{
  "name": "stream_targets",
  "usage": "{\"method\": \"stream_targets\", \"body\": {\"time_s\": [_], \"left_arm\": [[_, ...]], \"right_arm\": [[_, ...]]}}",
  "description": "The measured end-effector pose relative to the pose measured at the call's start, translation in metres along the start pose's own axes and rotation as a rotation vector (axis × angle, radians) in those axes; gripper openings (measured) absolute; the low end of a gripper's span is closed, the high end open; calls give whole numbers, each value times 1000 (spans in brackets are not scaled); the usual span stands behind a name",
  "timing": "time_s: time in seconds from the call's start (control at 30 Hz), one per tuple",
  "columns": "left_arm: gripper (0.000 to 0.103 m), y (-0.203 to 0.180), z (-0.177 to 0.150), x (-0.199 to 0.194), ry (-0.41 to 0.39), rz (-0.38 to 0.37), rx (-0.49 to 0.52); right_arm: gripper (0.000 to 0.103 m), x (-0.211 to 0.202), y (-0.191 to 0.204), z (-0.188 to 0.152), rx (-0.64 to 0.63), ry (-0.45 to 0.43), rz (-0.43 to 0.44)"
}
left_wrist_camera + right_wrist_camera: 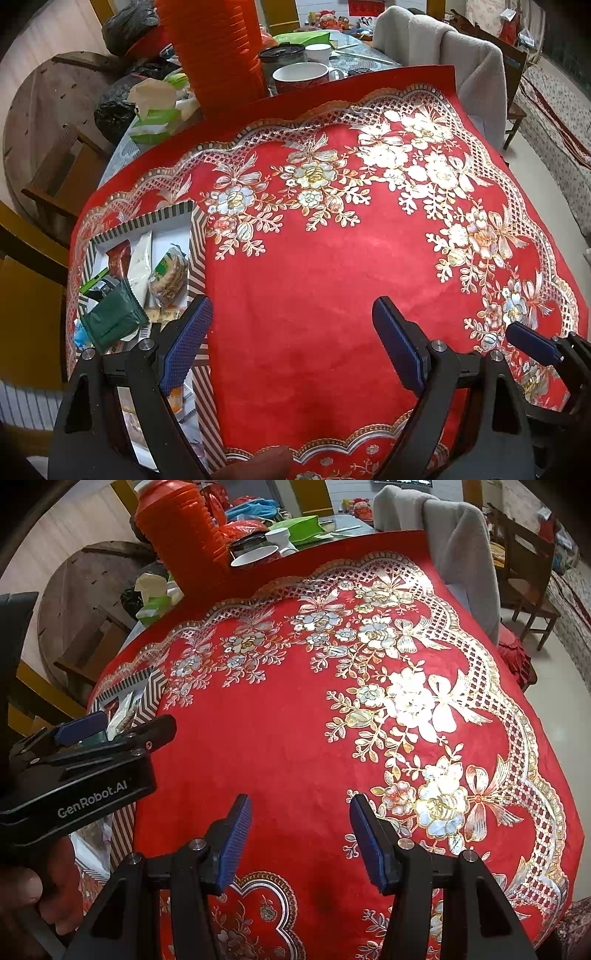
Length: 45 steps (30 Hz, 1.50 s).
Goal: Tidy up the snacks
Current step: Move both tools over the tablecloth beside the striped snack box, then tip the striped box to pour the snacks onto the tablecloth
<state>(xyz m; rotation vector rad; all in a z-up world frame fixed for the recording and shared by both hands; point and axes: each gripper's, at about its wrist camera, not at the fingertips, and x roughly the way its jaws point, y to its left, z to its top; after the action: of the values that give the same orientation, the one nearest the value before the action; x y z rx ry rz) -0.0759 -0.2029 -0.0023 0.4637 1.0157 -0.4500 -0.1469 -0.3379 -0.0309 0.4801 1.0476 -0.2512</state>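
Left claw (291, 343) gaped open and empty above the red floral bench cloth (332, 258), right claw (301, 840) likewise open and empty, snack packets (147, 273) lay in a striped box (197, 240) at the cloth's left edge, beside the left claw's left finger

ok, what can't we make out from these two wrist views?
- Striped cardboard snack box: in the left wrist view its near half is hidden behind the left gripper; in the right wrist view the left gripper's body covers most of it.
- Dark green foil packet: printing too small to read.
- Clear-wrapped cracker pack: brand illegible.
- Right gripper: open over the red floral table mat; only a fingertip shows in the left wrist view.
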Motion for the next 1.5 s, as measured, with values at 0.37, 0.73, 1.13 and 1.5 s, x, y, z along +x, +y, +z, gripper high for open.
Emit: {"method": "stream_targets", "body": {"time_s": [0.37,0.73,1.13,1.5], "left_arm": [[88,0,1,0,-2,-2,5],[88,0,2,-1,-2,-3,6],[88,-12,-20,26,-8,-34,-18],[89,-24,-66,65,-58,-44,-191]], "right_arm": [[53,0,1,-4,7,2,-6],[53,1,4,-6,8,4,-8],[53,22,-24,-23,-38,-8,-108],[70,46,-37,-34,-136,-89,-133]]}}
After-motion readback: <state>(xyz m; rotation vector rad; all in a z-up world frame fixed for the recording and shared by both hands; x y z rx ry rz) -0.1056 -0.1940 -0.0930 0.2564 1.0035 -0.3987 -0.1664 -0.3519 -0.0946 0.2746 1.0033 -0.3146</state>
